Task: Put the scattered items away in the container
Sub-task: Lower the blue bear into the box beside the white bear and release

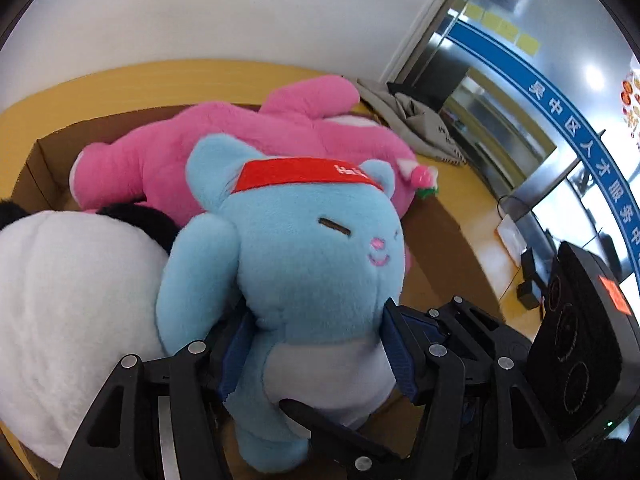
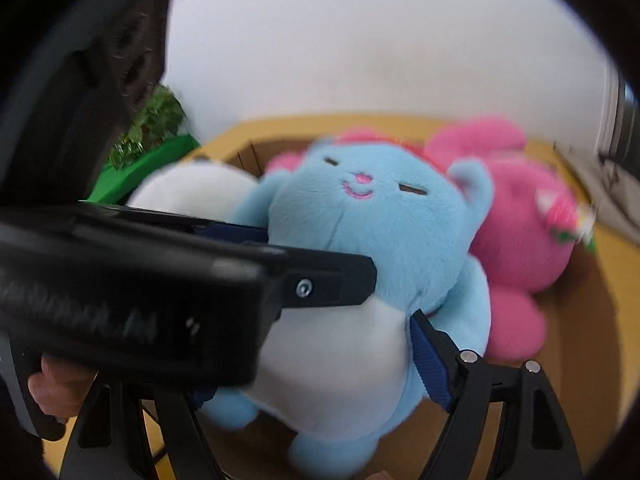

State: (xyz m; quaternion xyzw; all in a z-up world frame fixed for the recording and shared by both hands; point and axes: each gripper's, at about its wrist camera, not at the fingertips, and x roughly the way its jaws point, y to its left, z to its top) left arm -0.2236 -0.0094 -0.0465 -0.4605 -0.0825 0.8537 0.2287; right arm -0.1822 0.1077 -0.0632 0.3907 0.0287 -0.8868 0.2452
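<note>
Both grippers clamped on the fluffy light-blue plush cat w/ red headband (image 1: 304, 264): left gripper (image 1: 316, 344) pads squeeze its waist, right gripper (image 2: 320, 344) grips its white belly. Cat hangs over the open brown cardboard box (image 1: 44, 160). Already inside: pink plush rabbit (image 1: 224, 140), white plush w/ black ears (image 1: 68, 300). Est. near done — lower, release. Other stray items: can't tell from these views.

A blue plush cat (image 1: 304, 264) with a red headband and white belly is held upright over the brown cardboard box (image 1: 48, 160). Inside the box, a pink plush (image 1: 224, 152) is laid lengthwise beside a white plush (image 1: 68, 292).
</note>
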